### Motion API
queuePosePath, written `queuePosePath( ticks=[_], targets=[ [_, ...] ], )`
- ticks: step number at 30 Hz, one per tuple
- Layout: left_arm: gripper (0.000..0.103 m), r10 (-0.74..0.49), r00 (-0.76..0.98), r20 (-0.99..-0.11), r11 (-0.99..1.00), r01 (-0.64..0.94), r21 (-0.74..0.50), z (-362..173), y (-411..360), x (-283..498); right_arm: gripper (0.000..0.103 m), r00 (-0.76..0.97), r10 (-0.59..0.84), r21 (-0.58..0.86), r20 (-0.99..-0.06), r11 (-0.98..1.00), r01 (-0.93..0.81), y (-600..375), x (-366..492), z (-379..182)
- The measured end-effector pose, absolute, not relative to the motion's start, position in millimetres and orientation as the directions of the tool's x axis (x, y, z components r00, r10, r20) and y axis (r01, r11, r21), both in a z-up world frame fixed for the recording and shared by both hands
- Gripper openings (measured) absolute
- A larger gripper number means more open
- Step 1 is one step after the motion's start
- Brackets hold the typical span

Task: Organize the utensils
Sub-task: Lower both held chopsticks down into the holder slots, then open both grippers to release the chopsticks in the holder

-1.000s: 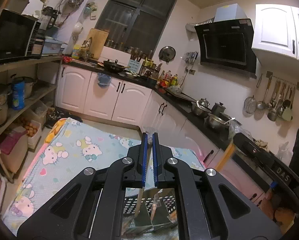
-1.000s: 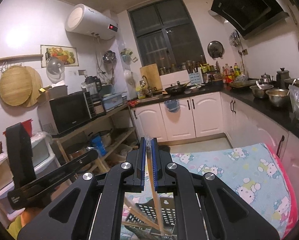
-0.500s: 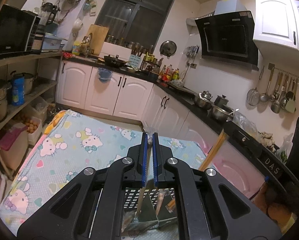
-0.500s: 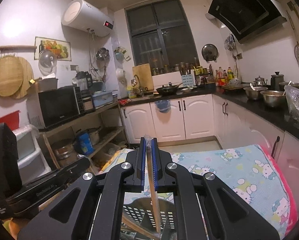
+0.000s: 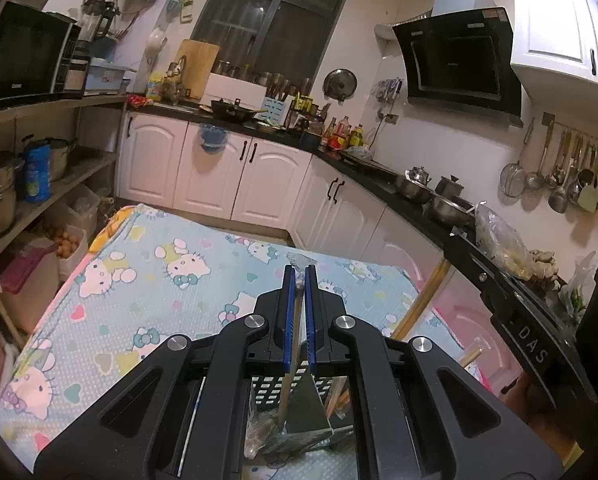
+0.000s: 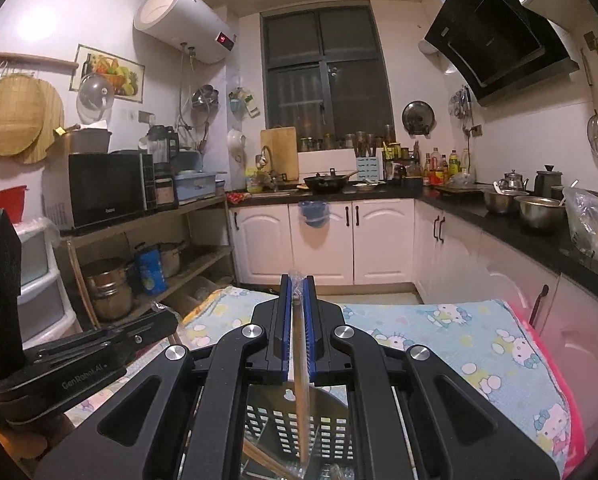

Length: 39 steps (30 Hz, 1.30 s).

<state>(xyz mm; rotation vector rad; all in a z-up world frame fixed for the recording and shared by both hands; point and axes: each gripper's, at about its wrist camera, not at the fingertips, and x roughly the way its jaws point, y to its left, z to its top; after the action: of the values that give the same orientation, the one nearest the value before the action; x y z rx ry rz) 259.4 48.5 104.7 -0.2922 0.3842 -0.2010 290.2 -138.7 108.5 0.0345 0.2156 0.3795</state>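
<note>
Evidently both grippers clamp wrapped utensils upright for dropping: left gripper and right gripper each pinch one above the black basket, bottom centre.

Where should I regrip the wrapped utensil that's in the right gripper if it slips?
Take the wrapped utensil on its upper shaft, just below the wrapper tip, coming from above with the gripper fingers either side of the thin stick. It stands nearly upright, and its lower end sits down in the black slotted basket, so only the top is free. The right gripper holds it there now.
</note>
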Motion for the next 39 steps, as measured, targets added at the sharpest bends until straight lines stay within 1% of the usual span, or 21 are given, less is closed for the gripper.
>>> queuePosePath(
  ticks=[4,13,19,21,22,24,25,28,30,34,38,39],
  targets=[
    [0.001,-0.240,0.905,-0.352,0.941,0.129,-0.312,100,50,261,0.006,0.905,0.367,0.070,-0.214,0.930,-0.360,-139,289,103],
    [0.001,-0.226,0.899,-0.376,0.948,0.115,-0.296,94,51,261,0.006,0.890,0.365,0.098,-0.273,0.931,-0.351,-147,284,87],
    [0.001,-0.226,0.881,-0.415,0.949,0.104,-0.296,88,50,260,0.006,0.873,0.381,0.117,-0.305,0.924,-0.363,-149,278,84],
    [0.002,-0.227,0.876,-0.426,0.950,0.103,-0.296,86,50,259,0.007,0.866,0.390,0.126,-0.313,0.921,-0.369,-150,276,84],
    [0.004,-0.227,0.874,-0.429,0.950,0.102,-0.295,86,50,258,0.007,0.865,0.391,0.129,-0.316,0.921,-0.369,-151,275,84],
    [0.020,-0.225,0.868,-0.442,0.951,0.097,-0.293,86,51,257,0.007,0.861,0.391,0.134,-0.325,0.920,-0.367,-154,274,83],
    [0.022,-0.220,0.865,-0.450,0.952,0.090,-0.294,86,52,256,0.007,0.860,0.389,0.136,-0.330,0.921,-0.365,-155,273,82],
    [0.023,-0.222,0.857,-0.466,0.950,0.083,-0.300,85,53,254,0.007,0.856,0.388,0.142,-0.342,0.922,-0.361,-157,271,82],
    [0.028,-0.226,0.853,-0.471,0.950,0.085,-0.301,84,54,251,0.007,0.855,0.387,0.145,-0.345,0.922,-0.359,-160,269,81],
    [0.035,-0.227,0.849,-0.477,0.947,0.078,-0.312,85,55,246,0.007,0.852,0.388,0.157,-0.351,0.921,-0.355,-164,265,82],
    [0.052,-0.215,0.851,-0.480,0.950,0.069,-0.304,87,55,239,0.010,0.846,0.394,0.170,-0.359,0.919,-0.356,-169,260,82],
    [0.056,-0.214,0.850,-0.481,0.950,0.066,-0.305,88,56,236,0.012,0.844,0.396,0.174,-0.363,0.918,-0.356,-171,258,82]
  ],
)
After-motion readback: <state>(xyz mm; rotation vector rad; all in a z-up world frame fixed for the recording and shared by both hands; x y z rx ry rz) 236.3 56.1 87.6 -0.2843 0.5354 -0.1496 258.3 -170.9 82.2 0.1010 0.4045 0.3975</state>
